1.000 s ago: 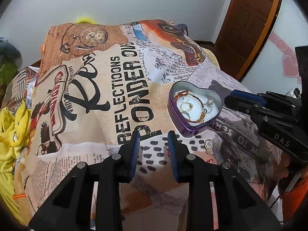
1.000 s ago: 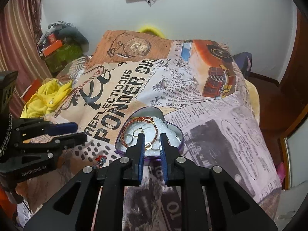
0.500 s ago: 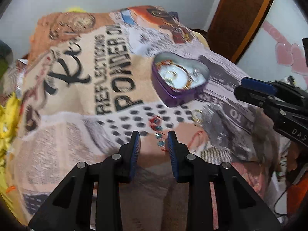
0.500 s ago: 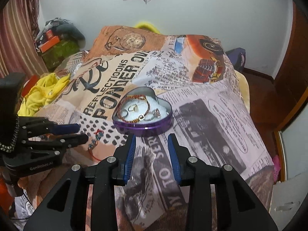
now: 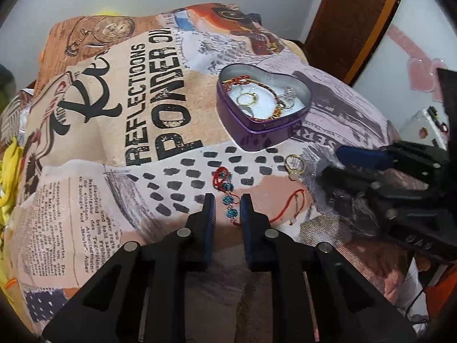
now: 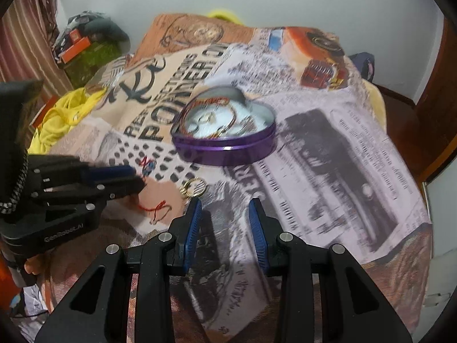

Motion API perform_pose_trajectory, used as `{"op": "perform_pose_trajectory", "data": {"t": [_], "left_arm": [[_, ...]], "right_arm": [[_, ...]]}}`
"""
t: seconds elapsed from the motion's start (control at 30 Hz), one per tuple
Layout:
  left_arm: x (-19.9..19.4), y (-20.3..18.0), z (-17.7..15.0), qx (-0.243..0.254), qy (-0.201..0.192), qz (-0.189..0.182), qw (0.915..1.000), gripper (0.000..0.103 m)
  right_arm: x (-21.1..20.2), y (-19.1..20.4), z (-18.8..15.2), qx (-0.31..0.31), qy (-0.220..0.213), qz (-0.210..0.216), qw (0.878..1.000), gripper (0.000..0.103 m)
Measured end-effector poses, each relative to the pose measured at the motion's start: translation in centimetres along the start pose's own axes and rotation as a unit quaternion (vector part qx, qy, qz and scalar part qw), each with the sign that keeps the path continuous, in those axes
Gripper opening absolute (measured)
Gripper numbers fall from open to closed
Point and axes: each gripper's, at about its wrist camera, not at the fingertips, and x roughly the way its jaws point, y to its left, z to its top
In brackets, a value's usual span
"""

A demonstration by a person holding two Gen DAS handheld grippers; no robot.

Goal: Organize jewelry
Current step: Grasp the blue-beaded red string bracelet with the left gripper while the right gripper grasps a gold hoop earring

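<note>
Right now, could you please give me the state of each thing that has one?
Tin: open, lidless, jewelry inside.
Bead bracelet: loose on blanket, between left gripper's fingers.
Ring: loose on blanket.
Red cord: loose on blanket.
Left gripper: open, empty.
Right gripper: open, empty.

Home bedroom: blanket-covered bed [image 5: 120,131] (wooden door [image 5: 351,14] beside)

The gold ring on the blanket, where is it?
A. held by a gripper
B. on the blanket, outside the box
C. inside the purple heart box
B: the gold ring lies on the printed blanket, just outside the purple heart box, with neither gripper touching it.
</note>
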Motion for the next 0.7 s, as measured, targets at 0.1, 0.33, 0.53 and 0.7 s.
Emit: {"op": "perform_pose_trajectory", "data": {"t": [0.1, 0.33, 0.53, 0.7], "left_arm": [[0.0, -0.1, -0.1, 0.007, -0.001, -0.002, 1.0, 0.012], [-0.4, -0.2, -0.5, 0.015, -0.003, -0.014, 0.9998, 0.006], [-1.5, 0.1, -1.2, 0.017, -0.013, 0.001, 0.9998, 0.006], [-3.1, 0.7, -1.3, 0.013, -0.031, 0.006, 0.9994, 0.006]], "right_arm": [[0.3, 0.7, -0.1, -0.009, 0.002, 0.003, 1.0, 0.031], [1.2, 2.0, 0.3, -0.023, 0.008, 0.009, 1.0, 0.031], [1.9, 2.5, 0.5, -0.037, 0.005, 0.007, 0.999, 0.031], [2.1, 3.2, 0.4, -0.056, -0.004, 0.008, 0.998, 0.031]]}}
